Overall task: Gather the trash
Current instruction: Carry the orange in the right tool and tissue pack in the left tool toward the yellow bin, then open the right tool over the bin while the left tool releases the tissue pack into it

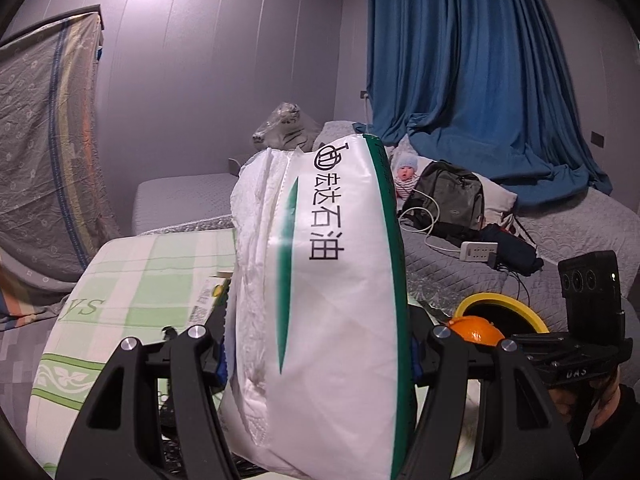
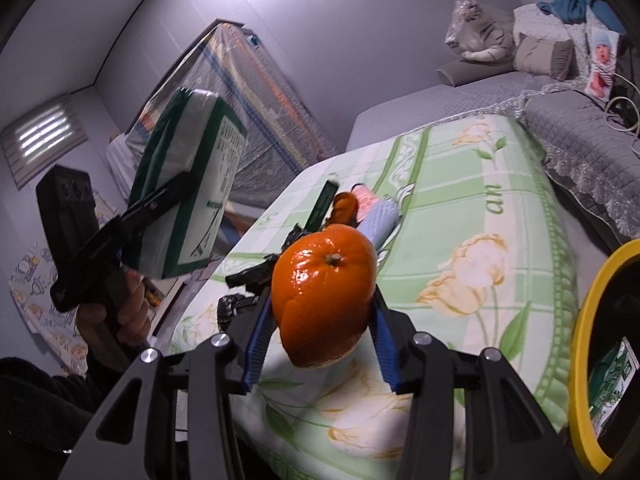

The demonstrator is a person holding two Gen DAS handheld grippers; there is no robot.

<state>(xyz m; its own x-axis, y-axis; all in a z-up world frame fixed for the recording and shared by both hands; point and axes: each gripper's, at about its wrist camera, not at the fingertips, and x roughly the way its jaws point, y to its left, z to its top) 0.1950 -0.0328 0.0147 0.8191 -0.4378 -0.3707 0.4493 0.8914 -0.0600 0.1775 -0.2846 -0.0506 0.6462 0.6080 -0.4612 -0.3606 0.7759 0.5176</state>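
Note:
My left gripper [image 1: 316, 360] is shut on a white-and-green tissue pack [image 1: 320, 280] and holds it upright above the green floral cloth [image 1: 132, 280]. The pack also shows in the right wrist view [image 2: 188, 196], raised at the left. My right gripper [image 2: 320, 320] is shut on an orange [image 2: 326, 292] and holds it above the cloth [image 2: 480, 220]. The orange shows in the left wrist view [image 1: 474, 330] next to the yellow-rimmed bin [image 1: 500, 308]. The bin's rim [image 2: 588, 340] is at the right edge, with a green package inside.
On the cloth lie black wrapper scraps [image 2: 256, 276], a light blue roll [image 2: 384, 216], an orange peel piece [image 2: 344, 204] and a dark green packet [image 2: 322, 204]. A grey bed [image 1: 560, 232] holds a backpack [image 1: 452, 196], power strip [image 1: 478, 250] and cables.

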